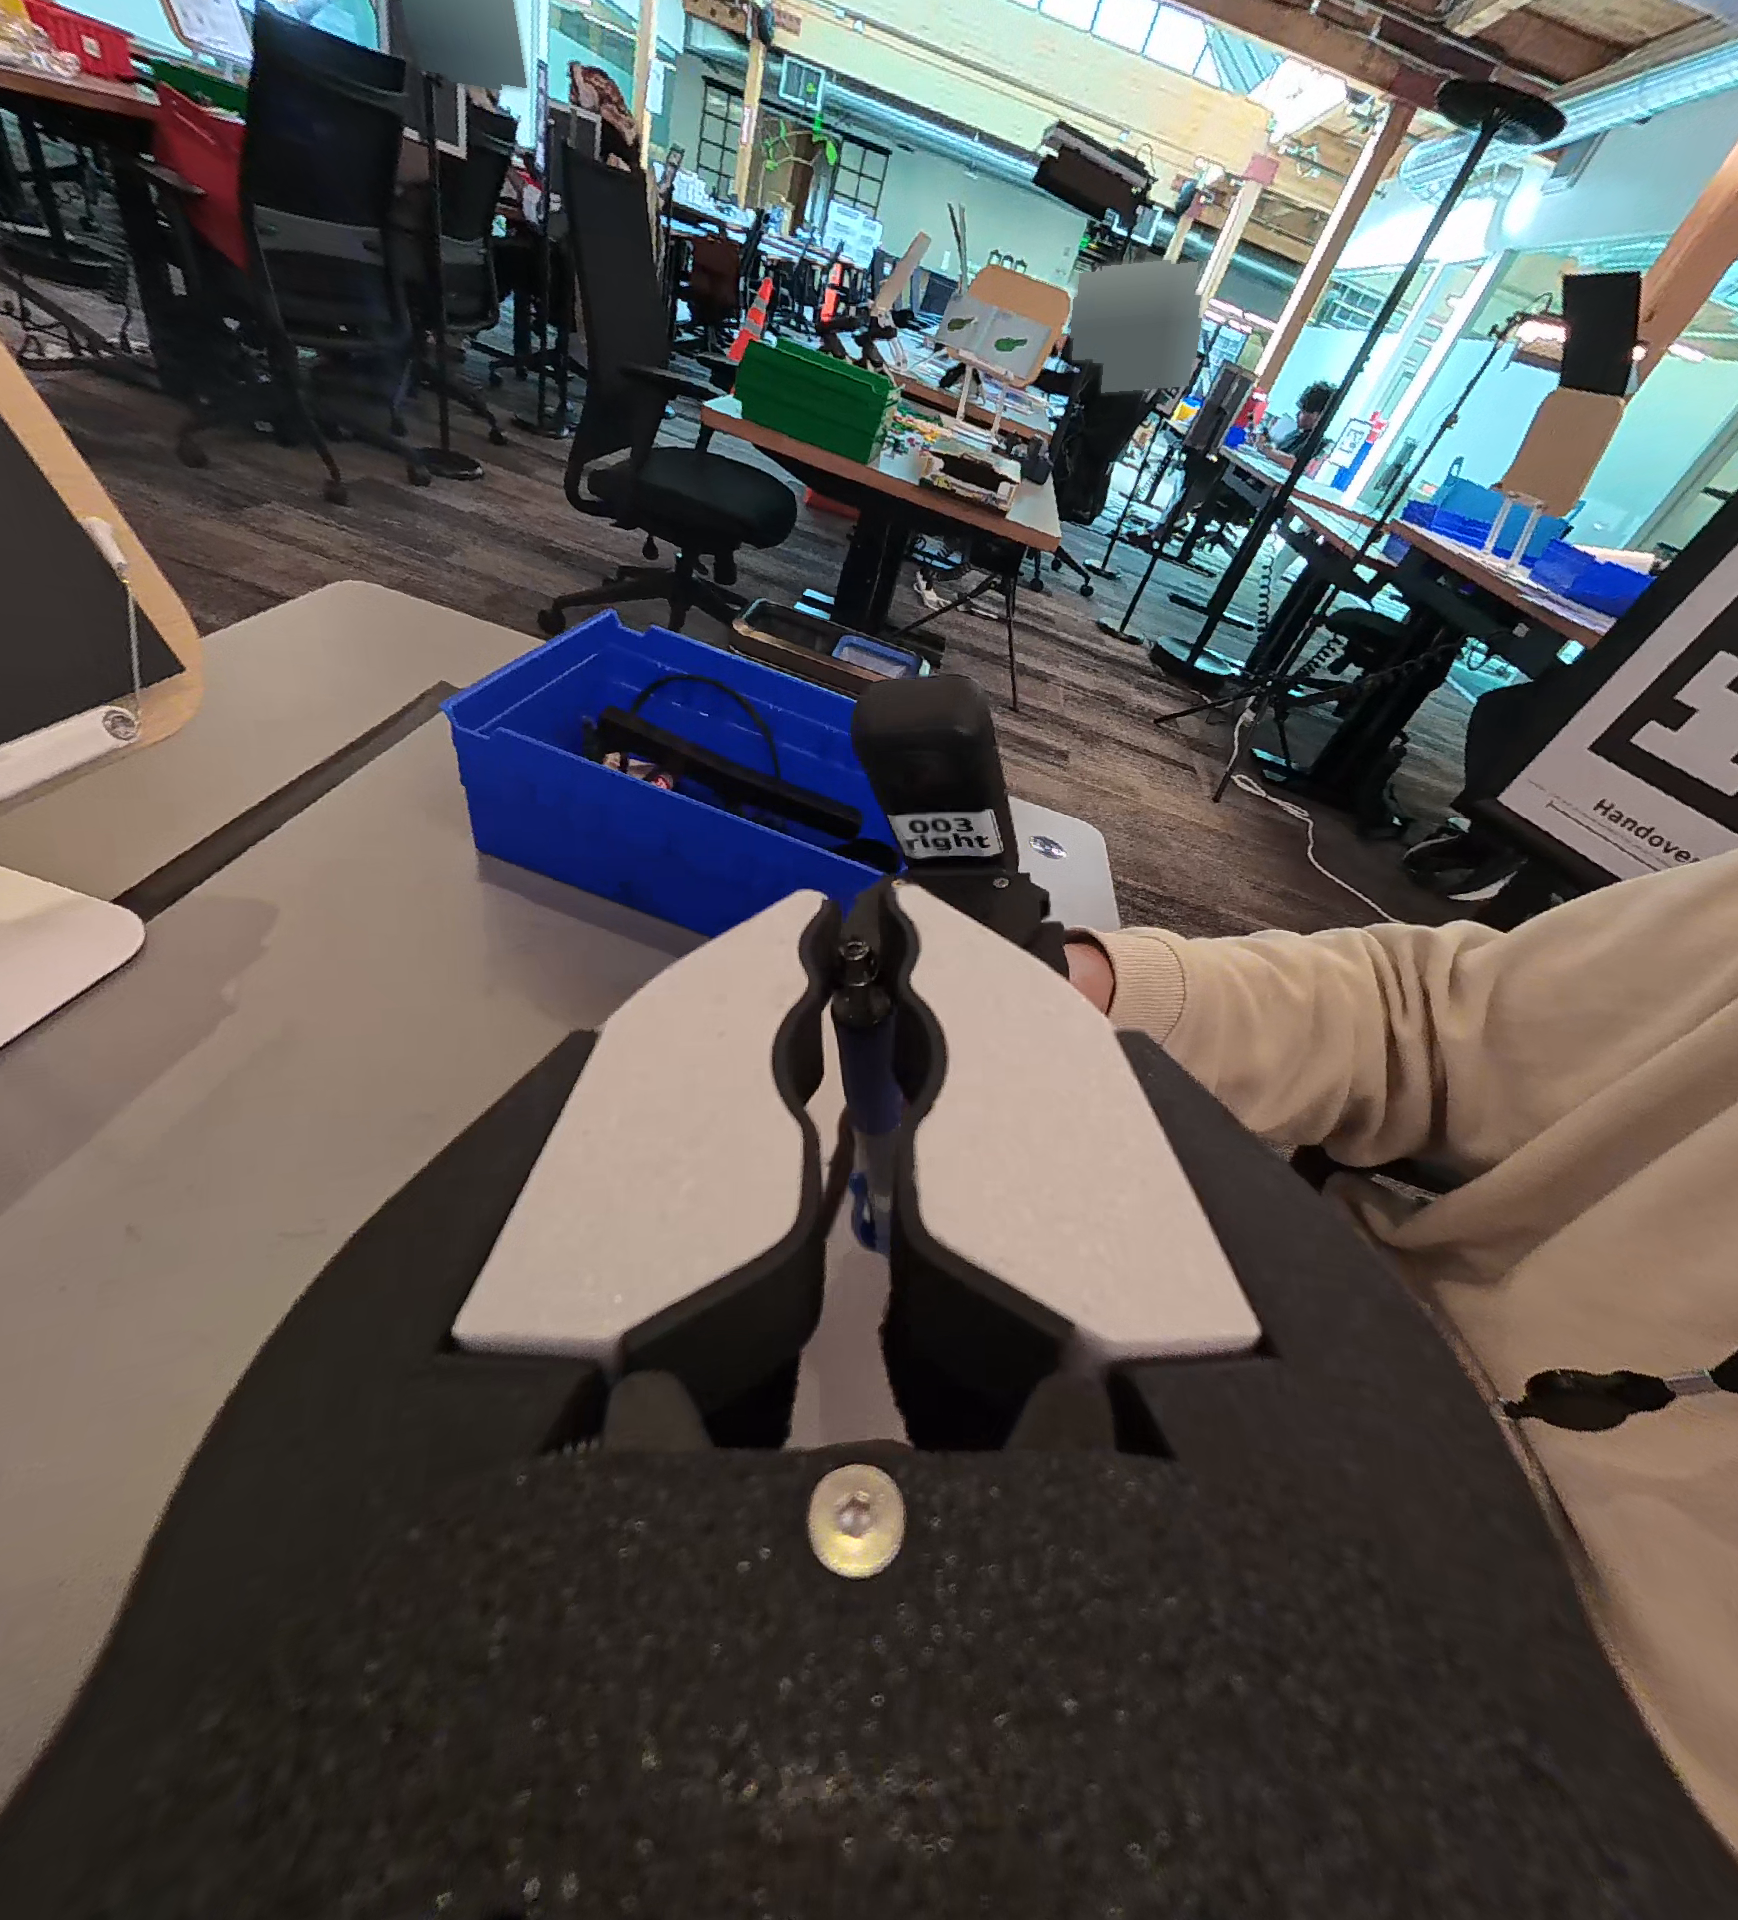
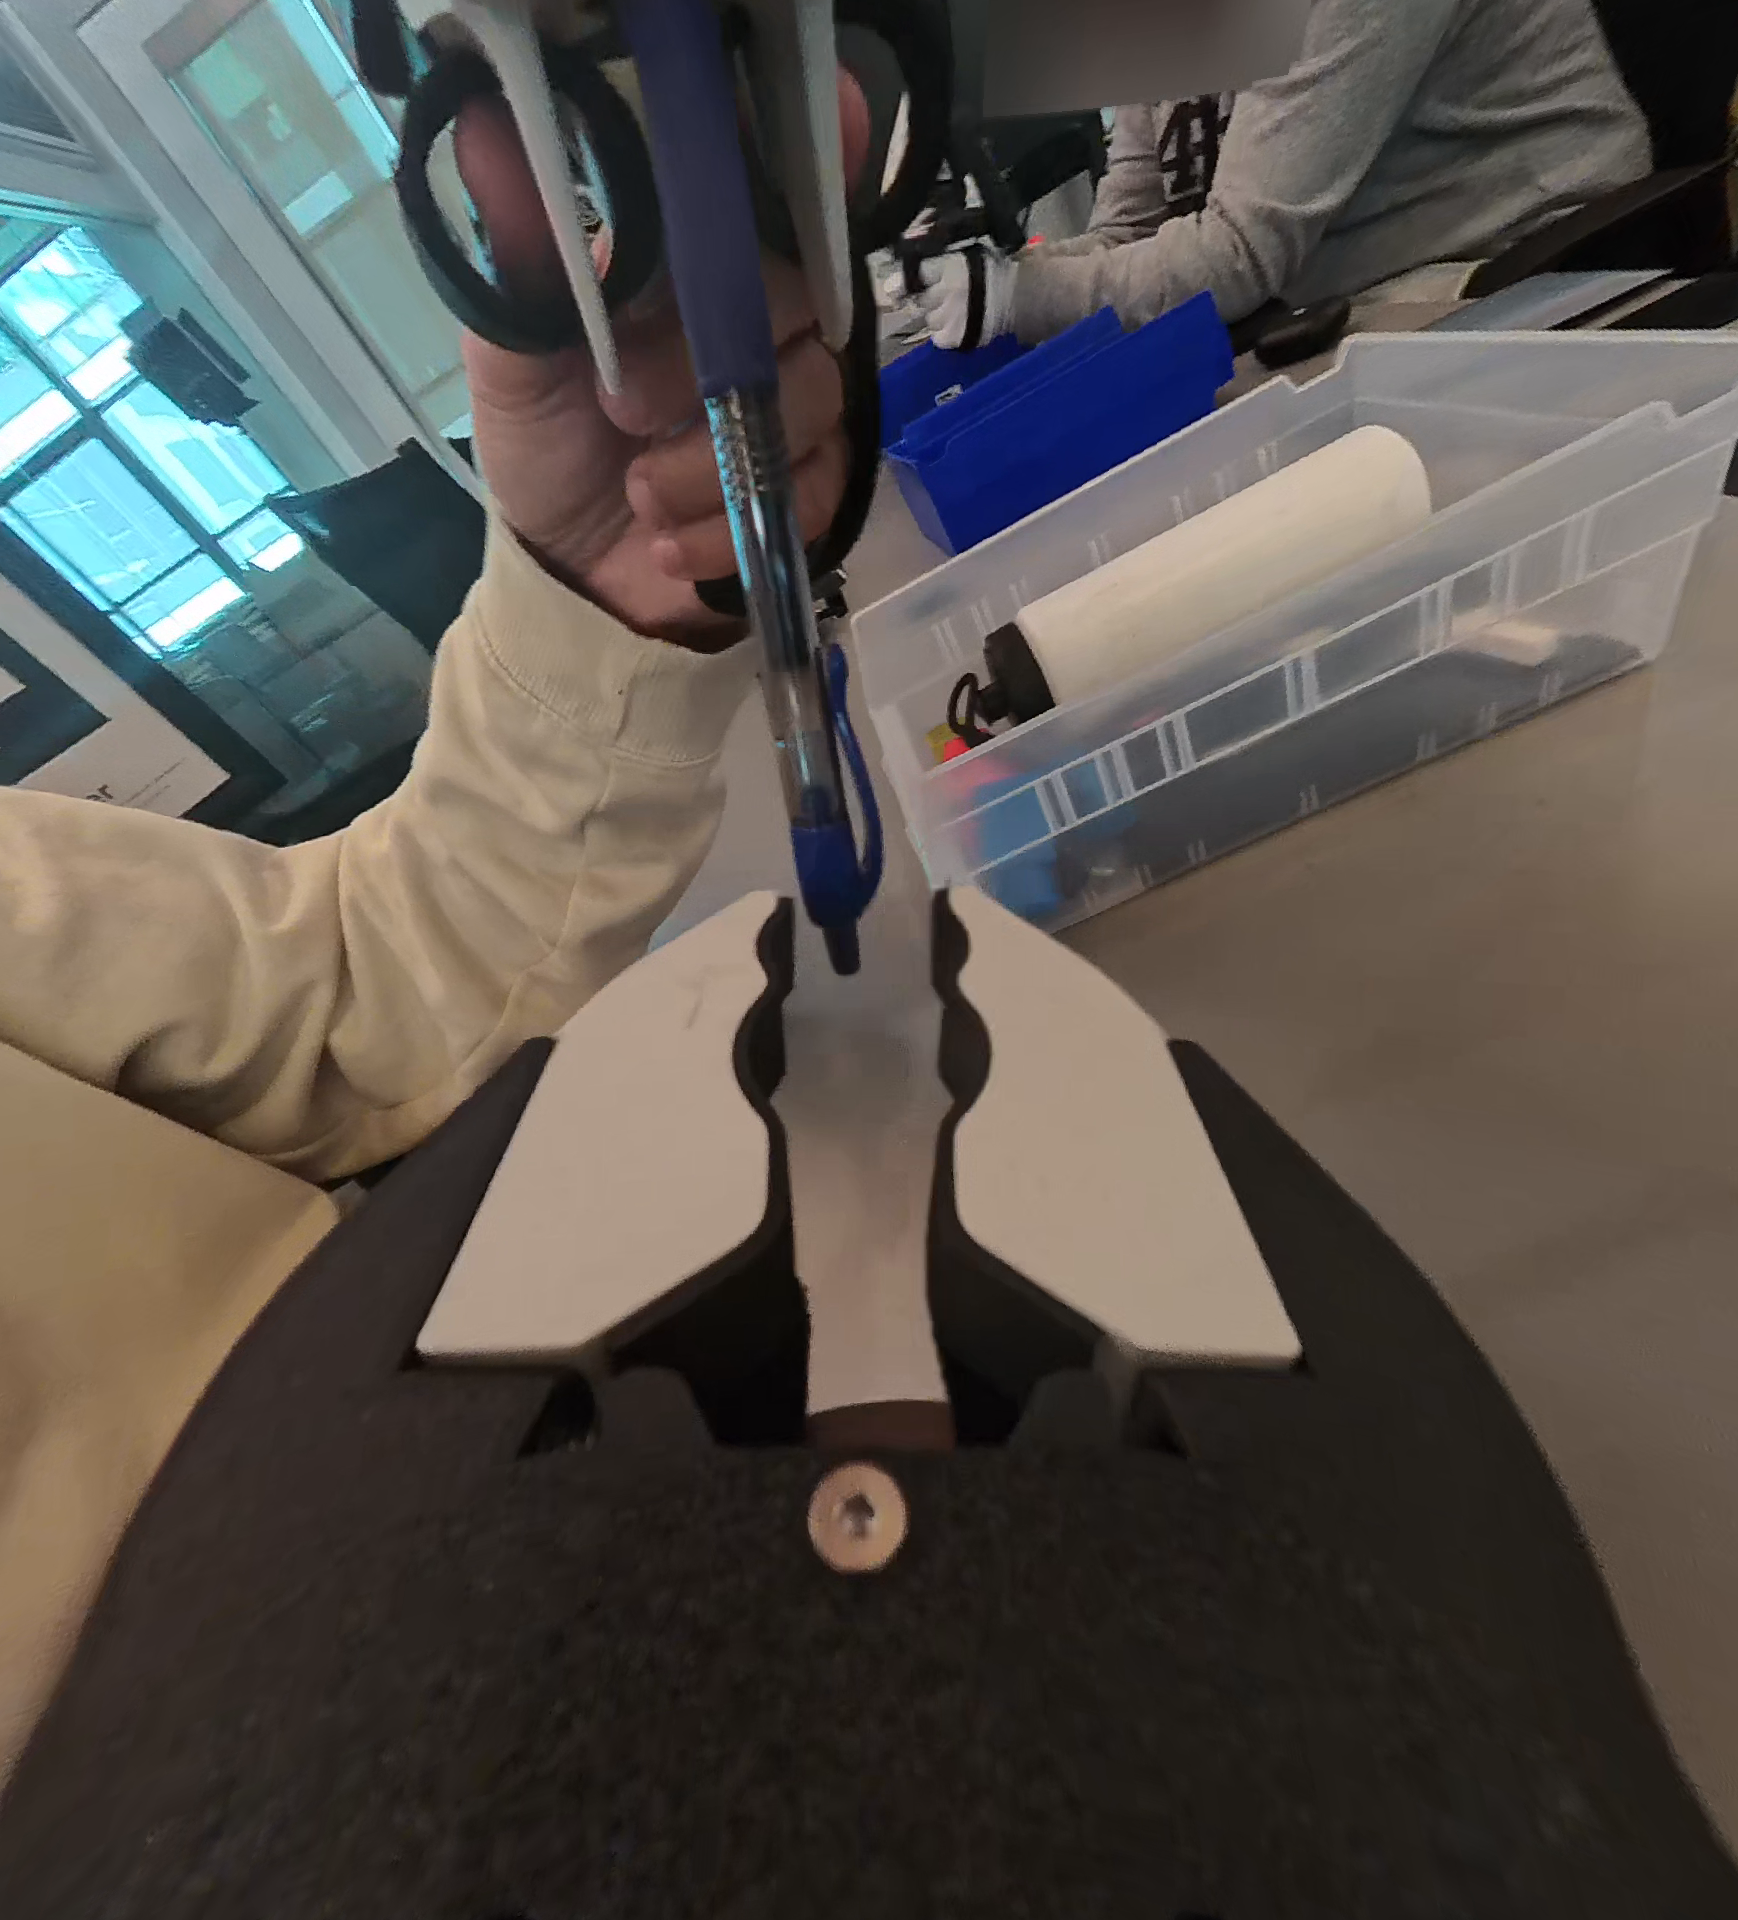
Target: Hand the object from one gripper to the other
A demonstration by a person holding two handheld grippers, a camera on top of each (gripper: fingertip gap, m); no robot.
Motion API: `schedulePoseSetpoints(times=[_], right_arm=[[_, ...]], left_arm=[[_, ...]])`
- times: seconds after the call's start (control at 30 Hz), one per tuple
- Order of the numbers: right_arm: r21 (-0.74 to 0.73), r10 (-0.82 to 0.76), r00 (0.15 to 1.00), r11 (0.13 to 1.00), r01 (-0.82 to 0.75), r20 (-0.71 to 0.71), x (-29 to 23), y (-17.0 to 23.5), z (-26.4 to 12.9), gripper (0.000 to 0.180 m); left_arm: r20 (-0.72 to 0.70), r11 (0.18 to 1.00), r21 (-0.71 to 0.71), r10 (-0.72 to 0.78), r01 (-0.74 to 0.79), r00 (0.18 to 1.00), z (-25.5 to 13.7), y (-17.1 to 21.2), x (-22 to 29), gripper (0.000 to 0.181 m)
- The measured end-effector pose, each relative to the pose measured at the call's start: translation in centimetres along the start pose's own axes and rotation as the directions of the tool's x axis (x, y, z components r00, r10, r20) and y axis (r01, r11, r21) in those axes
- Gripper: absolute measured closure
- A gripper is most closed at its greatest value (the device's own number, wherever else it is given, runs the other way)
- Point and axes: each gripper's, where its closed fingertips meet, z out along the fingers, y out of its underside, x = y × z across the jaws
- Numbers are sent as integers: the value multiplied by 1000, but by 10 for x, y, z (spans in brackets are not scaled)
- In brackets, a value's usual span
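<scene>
Here the left gripper (image 1: 857,940) is clamped on the pen (image 2: 792,665). The pen's long axis points down into the parted right gripper (image 2: 863,914), its clip end just between the tips.

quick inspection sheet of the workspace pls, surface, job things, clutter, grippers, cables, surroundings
surface: grey table, bare between the bins
job's things: blue pen clamped near its grip end, clip end hanging free
clutter: clear bin holding a white bottle; blue bin of dark parts
grippers: left gripper shut on the pen; right gripper open, pen's end between its fingertips
cables: black cable looped in the blue bin
surroundings: office chair, desks, people seated
</scene>
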Motion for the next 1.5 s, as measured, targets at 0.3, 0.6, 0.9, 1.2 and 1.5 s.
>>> schedulePoseSetpoints(times=[0.3,0.6,0.9,1.2,1.5], right_arm=[[94,-202,918,964,247,-341,11,-49,-21,138],[-208,-418,519,886,415,-746,43,-37,-18,157],[-259,-429,439,881,396,-790,52,-36,-30,168],[-278,-440,465,884,377,-768,56,-32,-34,169],[-247,-463,668,884,398,-583,33,-28,-24,169]], left_arm=[[179,990,87,-128,114,975,6,5,-38,174],[306,994,-14,-97,106,947,50,33,-36,174],[291,990,-33,-119,135,949,55,38,-33,173],[332,994,60,-110,95,937,33,44,-31,143],[333,993,83,-106,83,937,7,140,1,143]])
